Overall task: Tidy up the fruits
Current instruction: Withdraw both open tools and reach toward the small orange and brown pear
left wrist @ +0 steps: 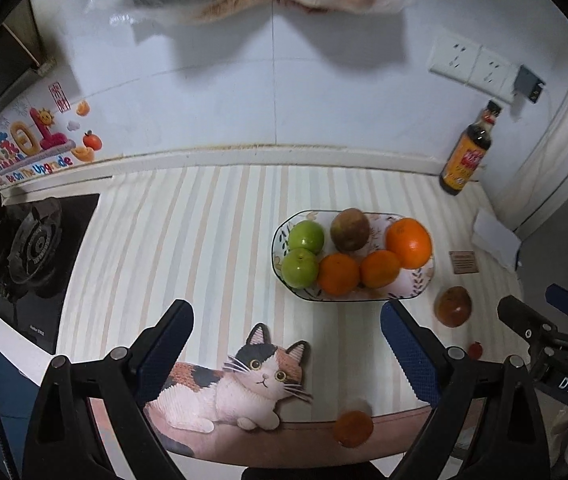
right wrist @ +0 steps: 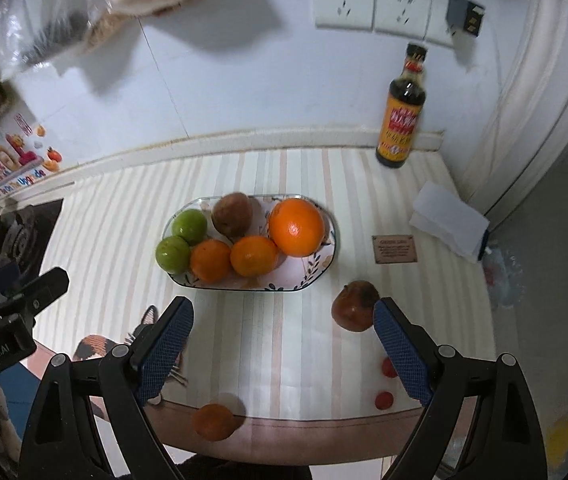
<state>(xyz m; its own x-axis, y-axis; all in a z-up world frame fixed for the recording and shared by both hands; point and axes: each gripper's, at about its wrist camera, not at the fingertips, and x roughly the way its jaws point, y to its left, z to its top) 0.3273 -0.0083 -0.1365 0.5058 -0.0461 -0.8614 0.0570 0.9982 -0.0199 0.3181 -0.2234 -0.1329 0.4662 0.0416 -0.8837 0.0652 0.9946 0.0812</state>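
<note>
Both the left tongs point(left wrist: 286, 344) and right tongs point(right wrist: 283, 344) hang wide apart over the striped counter point(right wrist: 244, 340), holding nothing. A small orange point(right wrist: 213, 421) sits at the near edge and a reddish-brown fruit point(right wrist: 354, 306) just beside the right tongs' right finger. Beyond them, the oval plate point(right wrist: 316, 268) holds two green fruits, three oranges and a brown one.

My left wrist camera looks forward and down between its two blue-padded fingers, from above the front edge of the striped countertop point(left wrist: 188, 240), facing the white back wall. My right wrist camera faces the same way from a position further right. Both views share the oval floral plate of fruit point(left wrist: 420, 284) point(right wrist: 316, 268) at mid-distance, the dark sauce bottle point(left wrist: 466, 152) point(right wrist: 402, 112) and the white wall sockets point(left wrist: 470, 62) point(right wrist: 372, 6).
</note>
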